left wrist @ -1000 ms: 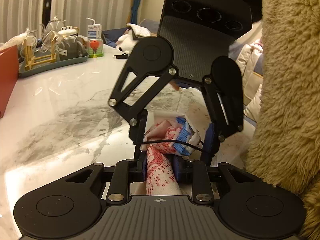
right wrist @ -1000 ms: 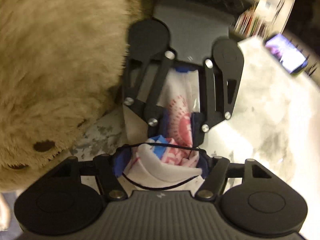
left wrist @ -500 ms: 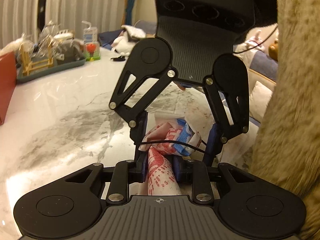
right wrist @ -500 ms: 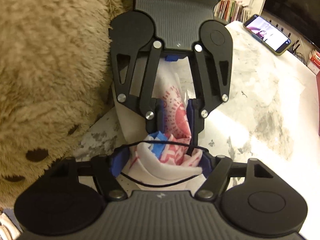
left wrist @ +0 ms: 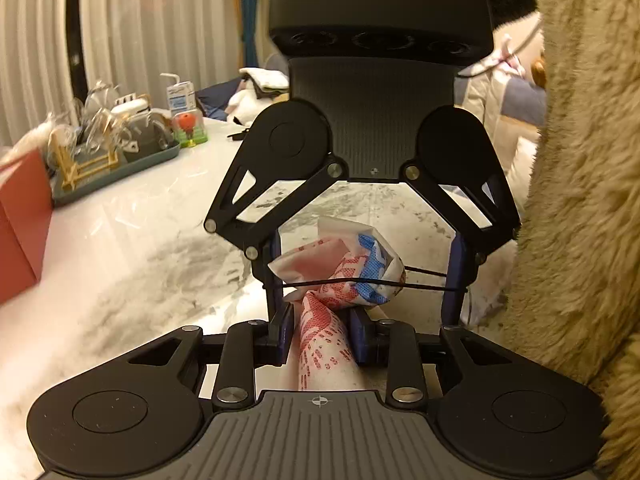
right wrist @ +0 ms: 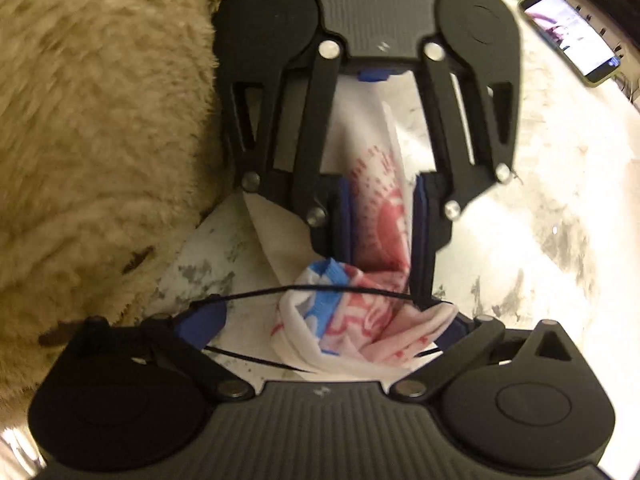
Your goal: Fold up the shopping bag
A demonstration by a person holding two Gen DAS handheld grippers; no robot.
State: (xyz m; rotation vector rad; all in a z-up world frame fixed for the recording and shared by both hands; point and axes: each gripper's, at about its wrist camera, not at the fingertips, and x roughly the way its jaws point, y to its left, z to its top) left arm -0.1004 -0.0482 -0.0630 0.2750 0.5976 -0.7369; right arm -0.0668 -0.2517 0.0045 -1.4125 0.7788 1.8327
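Between the blue pads of the left gripper [left wrist: 320,338] runs the bag [left wrist: 340,272], rolled into a narrow white strip with red print; the pads pinch it from both sides. Just past them the strip swells into a crumpled red, white and blue wad, which sits in the gap of the right gripper [left wrist: 366,276] facing it. That gripper's jaws have just swung wide and its pads stand clear of the wad on either side. Behind, on the marble table [left wrist: 132,248], a teal tray [left wrist: 116,168] carries glass jugs and a small wooden rack. A drink carton [left wrist: 181,96] stands behind the tray, and a red box [left wrist: 20,220] sits at the left edge. A shaggy tan sleeve [left wrist: 580,200] fills the right side.

From the right wrist, the right gripper [right wrist: 328,320] is spread wide, with the wad lying loose against its right-hand pad. Beyond it the left gripper [right wrist: 380,216] clamps the strip. Tan fleece crowds the left, and a lit phone [right wrist: 572,36] lies at the table's far right.
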